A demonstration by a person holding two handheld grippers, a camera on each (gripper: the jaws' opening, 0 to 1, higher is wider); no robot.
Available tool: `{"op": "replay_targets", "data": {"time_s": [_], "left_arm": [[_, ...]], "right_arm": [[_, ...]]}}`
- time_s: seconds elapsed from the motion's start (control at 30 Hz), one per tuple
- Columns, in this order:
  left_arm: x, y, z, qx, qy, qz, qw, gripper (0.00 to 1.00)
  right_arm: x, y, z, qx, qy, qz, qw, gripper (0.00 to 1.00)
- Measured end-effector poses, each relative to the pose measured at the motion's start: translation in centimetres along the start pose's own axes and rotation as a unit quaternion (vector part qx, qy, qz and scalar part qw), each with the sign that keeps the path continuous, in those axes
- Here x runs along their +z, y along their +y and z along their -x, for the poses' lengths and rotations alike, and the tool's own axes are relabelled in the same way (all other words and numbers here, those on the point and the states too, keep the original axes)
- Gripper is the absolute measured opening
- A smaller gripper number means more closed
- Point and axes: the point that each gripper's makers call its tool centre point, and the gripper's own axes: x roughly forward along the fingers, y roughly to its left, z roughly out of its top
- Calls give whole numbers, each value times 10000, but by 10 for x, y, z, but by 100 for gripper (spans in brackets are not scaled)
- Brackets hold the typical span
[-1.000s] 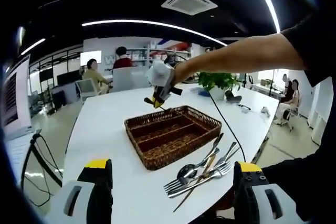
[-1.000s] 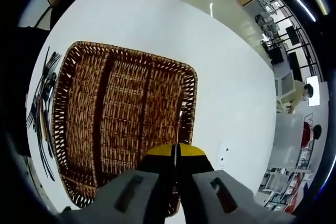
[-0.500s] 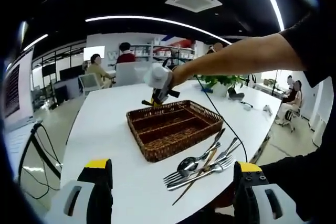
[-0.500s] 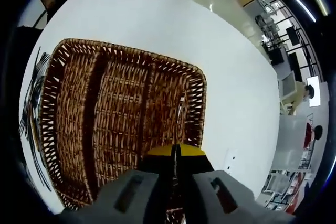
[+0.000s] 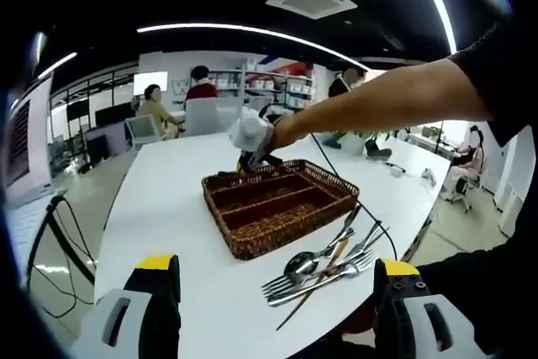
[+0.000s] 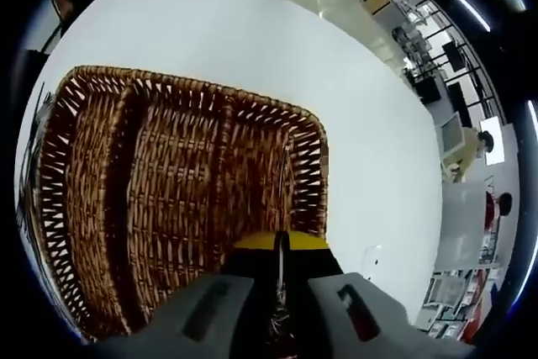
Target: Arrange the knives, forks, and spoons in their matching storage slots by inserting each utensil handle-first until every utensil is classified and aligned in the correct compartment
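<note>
**Lowering a pinched utensil into the far slot of the wicker tray**

The right hand-held gripper (image 6: pixel 280 245) has its yellow-tipped jaws pressed together on a thin metal utensil (image 6: pixel 290 176), whose shaft runs forward from the tips toward 12 o'clock over the rightmost compartment of the wicker tray (image 6: pixel 181 199). Which kind of utensil it is cannot be told from the sliver that shows. In the left gripper view the same gripper (image 5: pixel 249 160) hangs over the tray's far rim at about 11 o'clock, carried by the person's outstretched arm (image 5: pixel 378 102).

The left hand-held gripper (image 5: pixel 273 279) is spread wide and holds nothing, low over the white table (image 5: pixel 168 199). The remaining forks, spoons and knives (image 5: pixel 324 268) lie in a loose pile on the table just beside the tray's near corner, at about 5 o'clock from it.

To do this step well, the shaft should probably be brought parallel to the compartment's dividers before it goes down, so the leading end does not catch the weave or straddle a divider. A slow descent, letting go only once the utensil lies along the slot floor, would likely keep it aligned. Since later utensils must match by type, the chosen slot sets the sorting.
</note>
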Motion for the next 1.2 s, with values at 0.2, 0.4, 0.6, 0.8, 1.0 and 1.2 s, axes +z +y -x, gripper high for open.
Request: {"op": "replay_targets", "data": {"time_s": [0.2,0.4,0.6,0.8,1.0,1.2], "left_arm": [[-6,2,-1,32,30,76,10000,100],[-12,1,-3,7,94,113,9999,100],[-11,2,-8,4,105,113,9999,100],[-7,-1,-7,-26,79,82,9999,100],[-15,2,-3,25,330,-101,9994,89],[2,-7,-4,-87,8,79,9999,99]], "right_arm": [[-5,4,-15,-41,-39,-8,10000,0],[-7,9,-17,-135,-298,45,9995,0],[-9,6,-21,-98,-256,-138,9995,0],[-12,7,-21,-103,-222,77,9997,0],[-10,1,-8,-193,-243,223,9993,14],[1,-27,32,-473,-742,-417,9952,28]]}}
